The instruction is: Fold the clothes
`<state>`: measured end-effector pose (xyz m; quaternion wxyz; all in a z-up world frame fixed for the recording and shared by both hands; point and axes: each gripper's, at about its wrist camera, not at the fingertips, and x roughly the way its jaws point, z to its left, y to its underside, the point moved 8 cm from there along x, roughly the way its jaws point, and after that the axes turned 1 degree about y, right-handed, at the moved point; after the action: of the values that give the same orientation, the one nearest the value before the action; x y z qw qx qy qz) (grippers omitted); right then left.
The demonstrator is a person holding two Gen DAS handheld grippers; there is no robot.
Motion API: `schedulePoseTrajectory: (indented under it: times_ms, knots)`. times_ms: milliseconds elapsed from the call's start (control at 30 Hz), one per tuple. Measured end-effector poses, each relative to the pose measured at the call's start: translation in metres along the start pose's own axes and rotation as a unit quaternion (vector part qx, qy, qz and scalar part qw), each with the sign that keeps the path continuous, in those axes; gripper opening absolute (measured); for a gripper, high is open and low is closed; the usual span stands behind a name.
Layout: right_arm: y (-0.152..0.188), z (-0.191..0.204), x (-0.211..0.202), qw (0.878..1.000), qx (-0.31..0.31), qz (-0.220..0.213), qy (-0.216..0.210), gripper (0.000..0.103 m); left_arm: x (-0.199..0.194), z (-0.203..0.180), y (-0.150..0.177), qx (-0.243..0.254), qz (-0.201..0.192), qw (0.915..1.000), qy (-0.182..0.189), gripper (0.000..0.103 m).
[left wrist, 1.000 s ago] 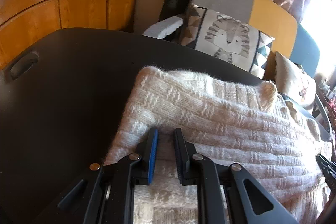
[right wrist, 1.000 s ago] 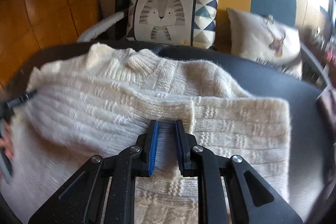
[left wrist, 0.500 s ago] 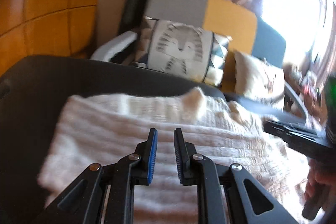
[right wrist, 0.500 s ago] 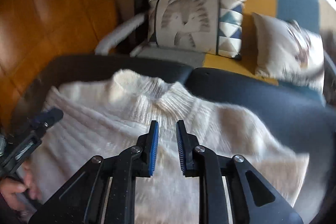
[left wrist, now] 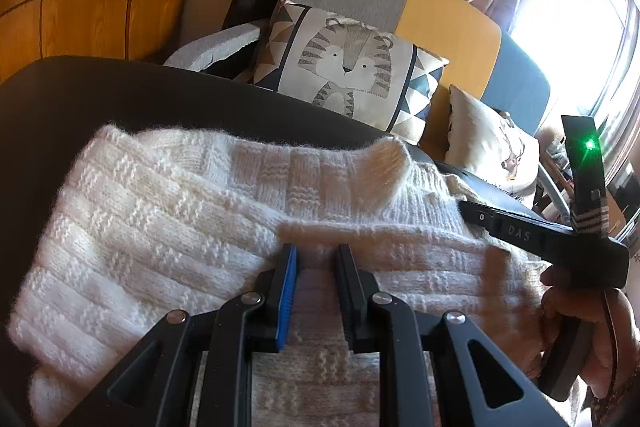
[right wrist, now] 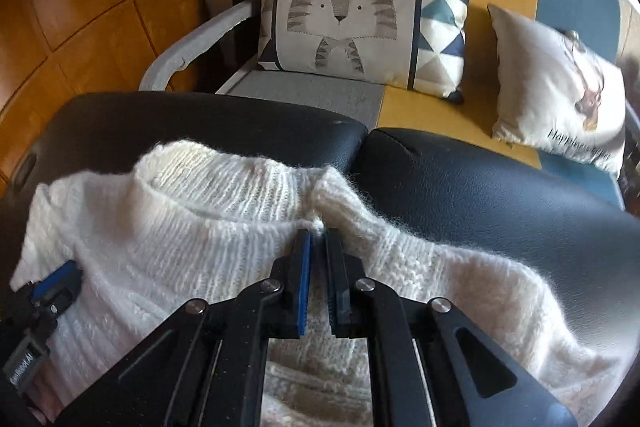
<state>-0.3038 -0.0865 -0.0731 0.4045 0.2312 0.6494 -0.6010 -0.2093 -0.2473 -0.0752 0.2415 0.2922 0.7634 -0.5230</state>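
A cream knitted sweater (left wrist: 192,227) lies across the black padded surface (left wrist: 100,107), its long axis running side to side in front of the person, with the ribbed collar (right wrist: 224,183) at the far edge toward the sofa; the right hand-held gripper (right wrist: 318,239) sits directly on the knit just beside that collar, at the shoulder seam, and its jaws are closing with a pinch of wool between the tips, though whether the pads press yet is hard to say; the left hand-held gripper (left wrist: 314,255) rests over the sweater's middle, where a folded edge crosses just ahead of its fingertips, and its jaws are opening, a ridge of knit standing in the gap without being squeezed as far as I can see; the two tools lie close together, the right one's black arm reaching in from the side in the left view, carried by the person's hand (left wrist: 580,327); judging from this, the right one is nearer the collar and will likely lead the coming fold, drawing the shoulder toward the near side; no containers are in sight, only a tiger cushion (right wrist: 352,19) and a pale cushion (right wrist: 560,87) on the sofa beyond.
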Motion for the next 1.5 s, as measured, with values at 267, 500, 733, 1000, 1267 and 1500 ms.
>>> schedulePoseTrajectory:
  times_ms: [267, 500, 733, 1000, 1267, 1500]
  knots:
    - [-0.012, 0.098, -0.042, 0.988, -0.095, -0.049, -0.107, 0.007, -0.003, 0.001, 0.001, -0.01, -0.005, 0.9999, 0.005, 0.019]
    - [-0.008, 0.114, 0.014, 0.993, -0.092, 0.017, -0.078, 0.002, -0.002, 0.003, 0.002, -0.017, -0.007, 0.9997, 0.014, 0.019]
    - [-0.016, 0.099, 0.025, 0.997, -0.068, -0.017, -0.038, 0.0, -0.001, 0.003, 0.002, -0.013, -0.008, 0.9999, 0.008, 0.019]
    - [-0.007, 0.092, -0.008, 0.997, -0.06, -0.024, -0.052, 0.005, 0.0, 0.002, 0.002, -0.001, -0.009, 0.9999, -0.008, 0.02]
    - [0.0, 0.066, 0.0, 0.999, 0.005, -0.007, -0.053, 0.005, 0.0, 0.0, 0.003, 0.014, -0.01, 0.9994, -0.028, 0.021]
    - [0.007, 0.027, -0.041, 0.999, 0.022, -0.045, -0.009, 0.005, 0.0, -0.002, 0.004, 0.02, -0.011, 0.999, -0.037, 0.021]
